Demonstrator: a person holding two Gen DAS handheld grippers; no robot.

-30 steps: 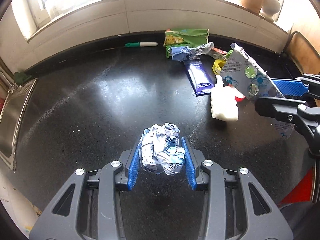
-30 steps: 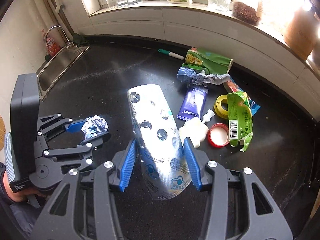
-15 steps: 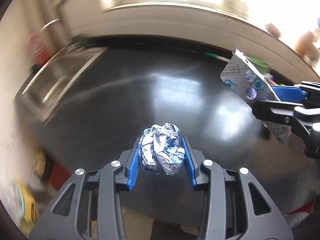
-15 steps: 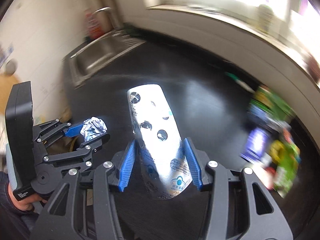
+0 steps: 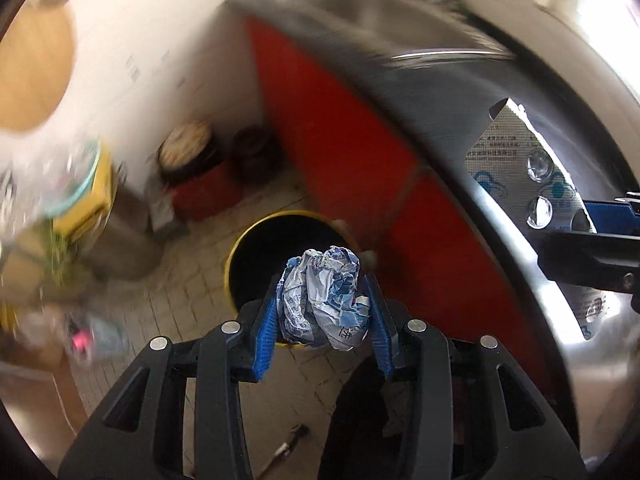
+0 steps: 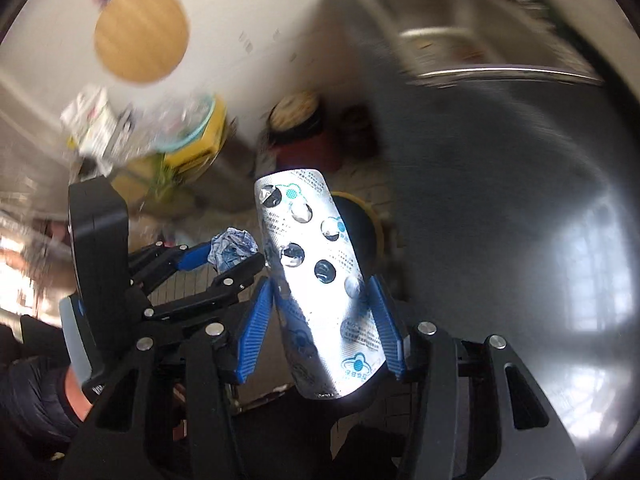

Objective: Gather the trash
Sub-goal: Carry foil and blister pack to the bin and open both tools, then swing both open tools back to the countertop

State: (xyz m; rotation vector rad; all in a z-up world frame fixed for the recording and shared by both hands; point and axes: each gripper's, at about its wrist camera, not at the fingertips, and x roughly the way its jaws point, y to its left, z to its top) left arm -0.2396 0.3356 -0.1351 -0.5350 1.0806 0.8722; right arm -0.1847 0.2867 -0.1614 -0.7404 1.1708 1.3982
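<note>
My left gripper [image 5: 324, 316] is shut on a crumpled blue-and-white paper ball [image 5: 324, 296] and holds it in the air over a yellow-rimmed black trash bin [image 5: 264, 252] on the tiled floor. The ball also shows in the right wrist view [image 6: 234, 246]. My right gripper [image 6: 326, 328] is shut on a silver blister pack [image 6: 320, 284], which sticks up between its blue pads. The pack also shows at the right of the left wrist view [image 5: 520, 168]. The bin's rim [image 6: 370, 208] peeks out behind the pack in the right wrist view.
The black countertop [image 6: 500, 184] with a steel sink [image 6: 460, 28] lies to the right, over a red cabinet front [image 5: 340, 140]. Pots and a red container [image 5: 200, 184] stand by the wall. A cluttered stand with a yellow box [image 6: 192, 136] is at the left.
Both grippers have swung left, away from the countertop's litter, past the sink and out over the floor. The trash bin has come into view below. Both grips are unchanged.
</note>
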